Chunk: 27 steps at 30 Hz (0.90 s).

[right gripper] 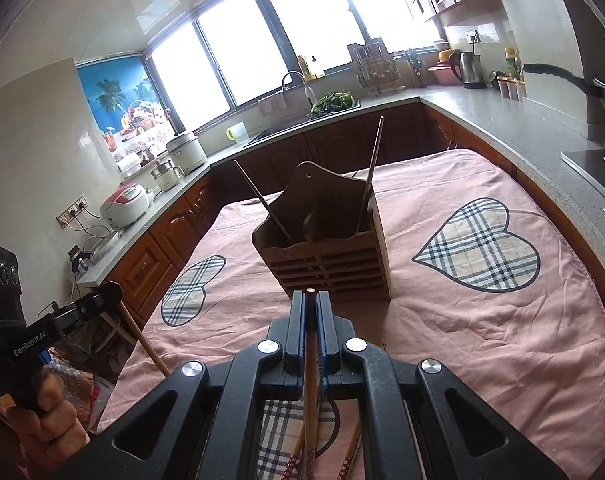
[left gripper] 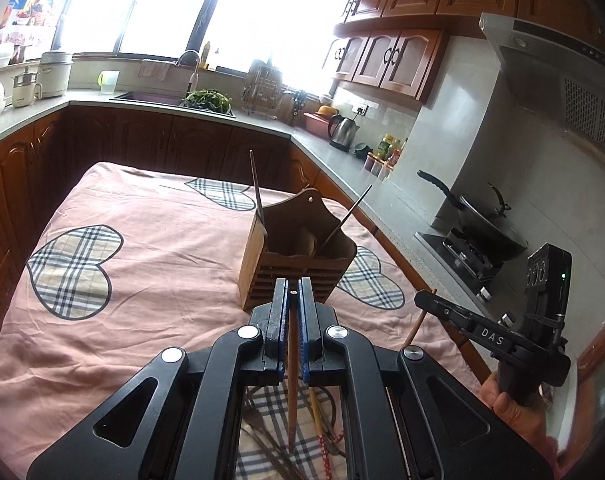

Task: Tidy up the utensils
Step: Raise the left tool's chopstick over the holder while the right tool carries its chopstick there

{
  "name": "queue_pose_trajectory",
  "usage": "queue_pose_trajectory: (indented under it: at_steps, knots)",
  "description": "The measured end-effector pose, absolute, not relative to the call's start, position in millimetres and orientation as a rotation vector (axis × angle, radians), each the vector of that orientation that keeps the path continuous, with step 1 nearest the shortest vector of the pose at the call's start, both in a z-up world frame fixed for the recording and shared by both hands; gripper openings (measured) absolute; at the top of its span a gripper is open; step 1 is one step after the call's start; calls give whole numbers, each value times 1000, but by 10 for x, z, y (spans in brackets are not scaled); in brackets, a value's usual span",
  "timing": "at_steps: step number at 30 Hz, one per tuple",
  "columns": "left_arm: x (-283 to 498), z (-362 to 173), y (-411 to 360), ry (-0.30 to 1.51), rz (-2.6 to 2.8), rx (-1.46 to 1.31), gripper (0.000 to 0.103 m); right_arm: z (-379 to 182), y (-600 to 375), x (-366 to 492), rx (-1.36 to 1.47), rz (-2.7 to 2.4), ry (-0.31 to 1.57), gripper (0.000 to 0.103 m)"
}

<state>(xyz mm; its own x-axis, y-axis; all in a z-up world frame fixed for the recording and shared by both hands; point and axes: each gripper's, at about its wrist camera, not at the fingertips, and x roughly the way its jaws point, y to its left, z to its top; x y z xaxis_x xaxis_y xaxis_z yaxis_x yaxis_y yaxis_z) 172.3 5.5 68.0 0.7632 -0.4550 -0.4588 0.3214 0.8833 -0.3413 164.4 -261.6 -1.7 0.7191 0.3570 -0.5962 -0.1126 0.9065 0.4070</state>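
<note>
Daylight floods in through the windows [left gripper: 262, 12] at twelve o'clock, blown out to pure white glare. The pink cloth [left gripper: 150, 280] is evenly lit with soft shadows. Fisheye distortion bends the bench [right gripper: 502, 128] edges; corners vignette dark. Focus is sharp.

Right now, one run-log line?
left tongs: shut on brown wooden chopstick | right tongs: shut on tan chopstick | slatted wooden holder: ahead
</note>
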Motion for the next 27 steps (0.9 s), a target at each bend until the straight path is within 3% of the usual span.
queue_pose_trajectory:
  at_steps: [27]
  knots:
    - [2030, 1208, 212, 320, -392, -360, 4, 615, -2977, 1901, 390, 194, 442, 5]
